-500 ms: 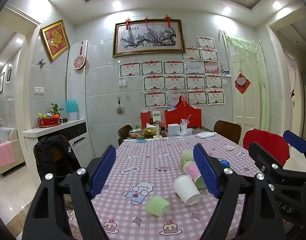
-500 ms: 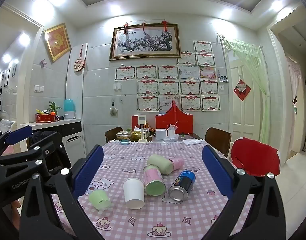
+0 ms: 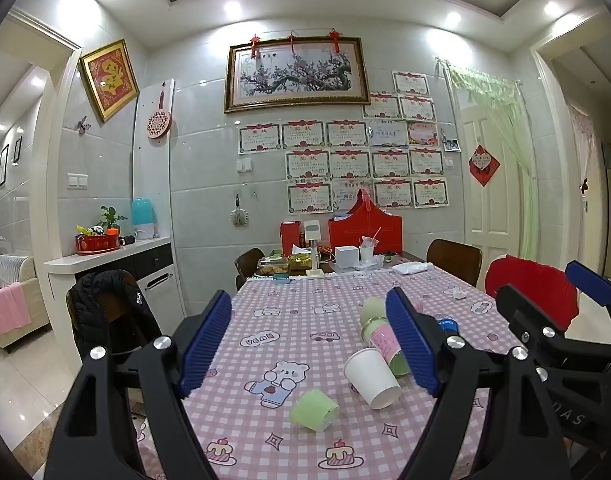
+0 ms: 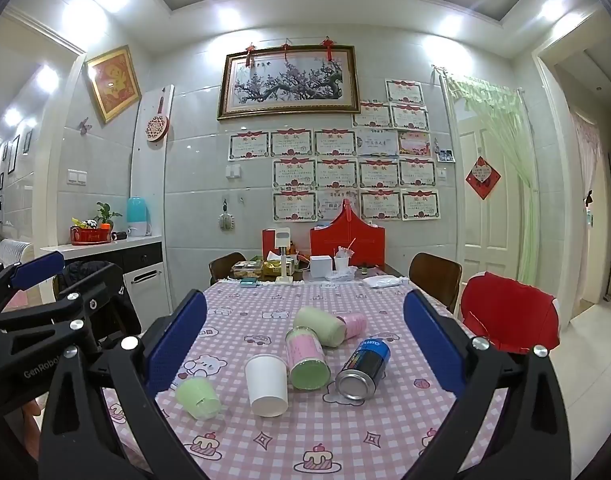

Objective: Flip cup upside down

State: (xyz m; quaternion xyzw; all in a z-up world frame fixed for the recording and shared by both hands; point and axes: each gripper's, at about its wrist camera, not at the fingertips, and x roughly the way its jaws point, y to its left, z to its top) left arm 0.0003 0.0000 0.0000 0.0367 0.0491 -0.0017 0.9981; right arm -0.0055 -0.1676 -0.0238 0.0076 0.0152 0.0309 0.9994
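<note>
A white paper cup [image 4: 266,385] lies on its side on the pink checked tablecloth [image 4: 265,432], mouth toward me; it also shows in the left wrist view [image 3: 371,377]. A small green cup [image 4: 197,397] lies on its side to its left, also in the left wrist view [image 3: 314,409]. My left gripper [image 3: 309,345] is open and empty, held above the table short of the cups. My right gripper [image 4: 305,345] is open and empty, also above the table's near end.
A pink-and-green cup [image 4: 306,359], a pale green cup [image 4: 320,325], a pink cup [image 4: 353,324] and a blue can [image 4: 363,369] lie behind the white cup. Boxes and dishes [image 4: 321,266] crowd the far end. A red-covered chair [image 4: 509,322] stands right.
Both grippers have barely moved. The cups lie as before.
</note>
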